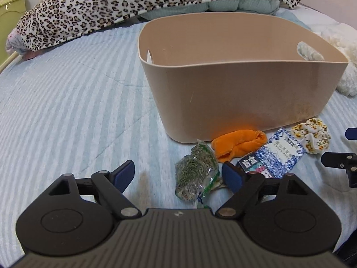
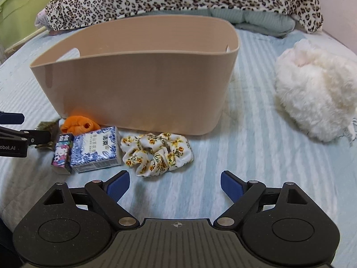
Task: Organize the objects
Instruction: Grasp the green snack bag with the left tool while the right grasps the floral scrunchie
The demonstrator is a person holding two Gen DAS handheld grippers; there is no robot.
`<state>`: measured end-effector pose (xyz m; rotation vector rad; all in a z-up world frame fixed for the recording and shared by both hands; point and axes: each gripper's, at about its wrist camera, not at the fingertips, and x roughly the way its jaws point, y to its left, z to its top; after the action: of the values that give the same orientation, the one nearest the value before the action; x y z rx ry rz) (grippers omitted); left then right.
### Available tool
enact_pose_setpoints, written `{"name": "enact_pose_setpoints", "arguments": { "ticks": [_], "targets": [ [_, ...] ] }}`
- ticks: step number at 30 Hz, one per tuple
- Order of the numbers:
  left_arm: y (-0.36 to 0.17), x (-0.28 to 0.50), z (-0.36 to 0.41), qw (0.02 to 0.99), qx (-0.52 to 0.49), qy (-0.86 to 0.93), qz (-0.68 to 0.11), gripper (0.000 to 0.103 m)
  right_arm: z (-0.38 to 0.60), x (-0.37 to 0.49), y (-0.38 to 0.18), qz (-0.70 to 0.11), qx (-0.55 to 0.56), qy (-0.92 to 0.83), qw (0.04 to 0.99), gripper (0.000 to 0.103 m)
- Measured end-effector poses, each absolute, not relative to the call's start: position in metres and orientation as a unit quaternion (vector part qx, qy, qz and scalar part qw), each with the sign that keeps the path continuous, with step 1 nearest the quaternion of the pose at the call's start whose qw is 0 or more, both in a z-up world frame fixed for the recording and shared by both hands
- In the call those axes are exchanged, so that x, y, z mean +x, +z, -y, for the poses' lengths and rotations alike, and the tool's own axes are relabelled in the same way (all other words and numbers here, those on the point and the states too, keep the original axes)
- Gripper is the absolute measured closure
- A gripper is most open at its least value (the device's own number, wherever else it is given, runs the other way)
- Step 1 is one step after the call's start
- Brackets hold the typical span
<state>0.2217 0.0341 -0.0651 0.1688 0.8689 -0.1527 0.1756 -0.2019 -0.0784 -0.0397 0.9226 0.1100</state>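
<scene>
Striped pale-blue bedding (image 1: 73, 102) covers the bed, with a leopard-print blanket (image 1: 125, 2) heaped at its far end and a fluffy white plush cushion (image 2: 316, 98) lying to the right. Near the middle of the bed stands a beige oval plastic tub with cut-out handles (image 2: 138, 84); no contents show inside from either view. Lined up against its near wall, from left to right, are a clear packet of dried green herbs (image 1: 196, 174), a rolled orange knitted cloth (image 1: 238, 143), a small cartoon-printed box (image 2: 62, 154), a blue-and-white patterned carton (image 2: 96, 151) and a white scrunchie with yellow flowers (image 2: 156, 154). The left gripper (image 1: 178, 176) hovers low over the bedding, its jaws apart, the herb packet lying between them. The right gripper (image 2: 175, 185) hangs just short of the scrunchie, jaws likewise spread wide and holding nothing.
</scene>
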Motion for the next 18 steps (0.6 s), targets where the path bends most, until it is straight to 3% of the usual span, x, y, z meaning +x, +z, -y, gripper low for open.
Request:
{"name": "enact_pose_setpoints", "arguments": {
  "ticks": [6, 14, 18],
  "targets": [
    [-0.075, 0.232, -0.035, 0.898, 0.083, -0.078, -0.425, 0.025, 0.195, 0.186, -0.089, -0.442, -0.032, 0.059, 0.895, 0.011],
    [-0.079, 0.237, -0.038, 0.900, 0.091, -0.071, -0.420, 0.064, 0.195, 0.201, -0.097, -0.440, -0.014, 0.066, 0.895, 0.015],
    [-0.078, 0.236, -0.037, 0.901, 0.093, -0.075, -0.416, 0.069, 0.192, 0.205, -0.096, -0.435, -0.010, 0.076, 0.897, 0.022]
  ]
}}
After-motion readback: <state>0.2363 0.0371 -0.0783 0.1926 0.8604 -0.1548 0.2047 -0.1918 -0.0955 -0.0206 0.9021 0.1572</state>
